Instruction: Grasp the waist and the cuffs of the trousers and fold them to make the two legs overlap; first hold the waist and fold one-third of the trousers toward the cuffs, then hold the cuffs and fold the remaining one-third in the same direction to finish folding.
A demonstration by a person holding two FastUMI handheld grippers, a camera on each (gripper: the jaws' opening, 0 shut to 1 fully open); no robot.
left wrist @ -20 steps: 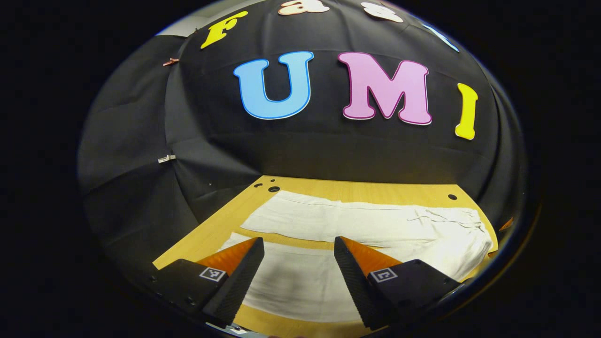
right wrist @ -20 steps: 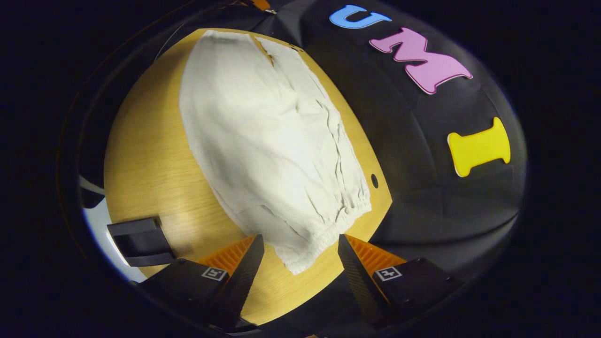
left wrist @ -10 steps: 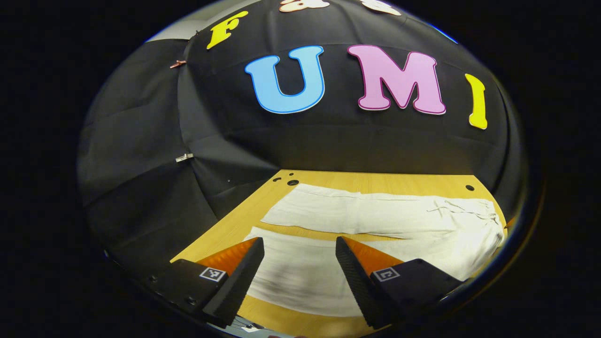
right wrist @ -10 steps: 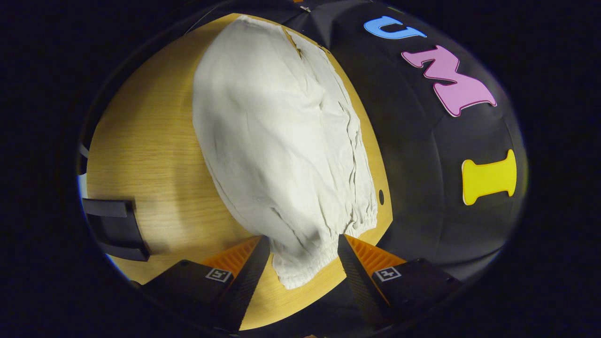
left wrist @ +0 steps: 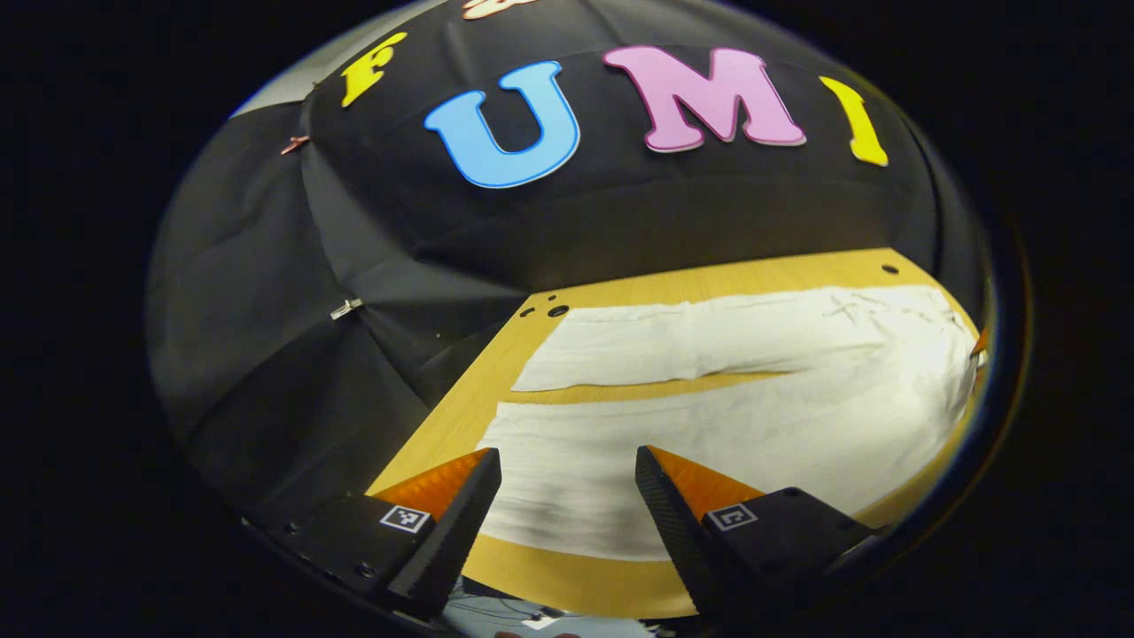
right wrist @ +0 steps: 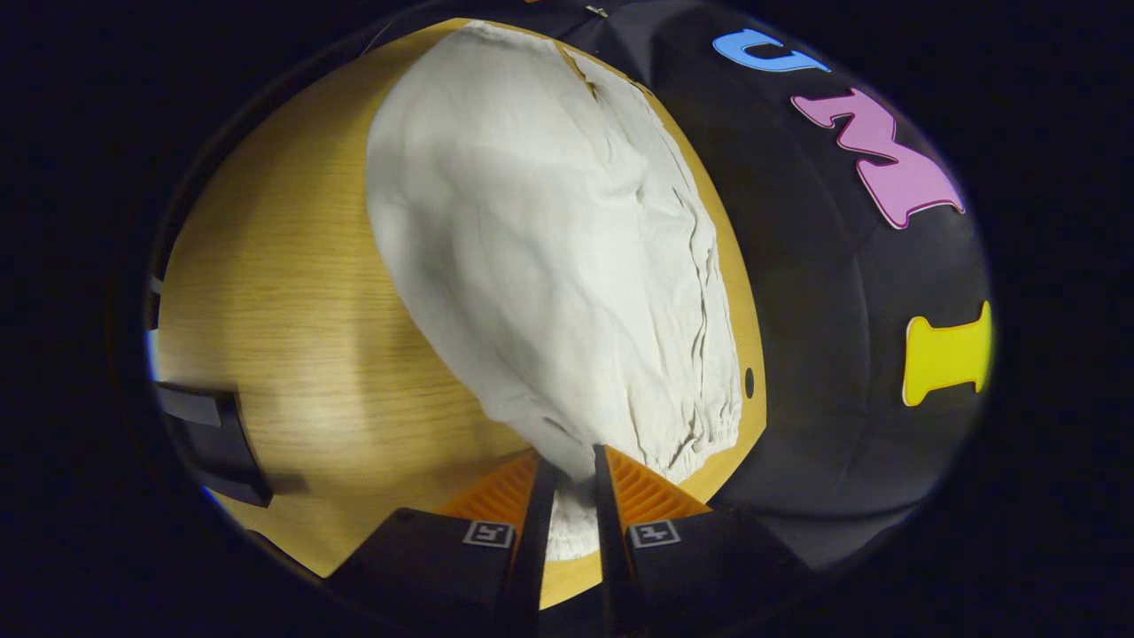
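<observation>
Left gripper view: left gripper (left wrist: 567,496) has its jaws spread wide, holding nothing, hovering over the near leg of the white trousers (left wrist: 709,425) close to the cuff end. Trousers lie flat on the wooden table (left wrist: 576,580), two legs side by side with a thin strip of table between them, cuffs toward the left, waist toward the far right. Small holes (left wrist: 556,311) in the table near its far left corner.

Right gripper view: right gripper (right wrist: 571,483) has its jaws nearly together, both fingers pinching the gathered waist (right wrist: 691,434) edge of the trousers (right wrist: 549,248) at its near corner. Cloth runs away from the fingers across the table (right wrist: 283,310), legs far off. A dark object (right wrist: 213,439) sits at the left edge; can't tell what it is.
</observation>
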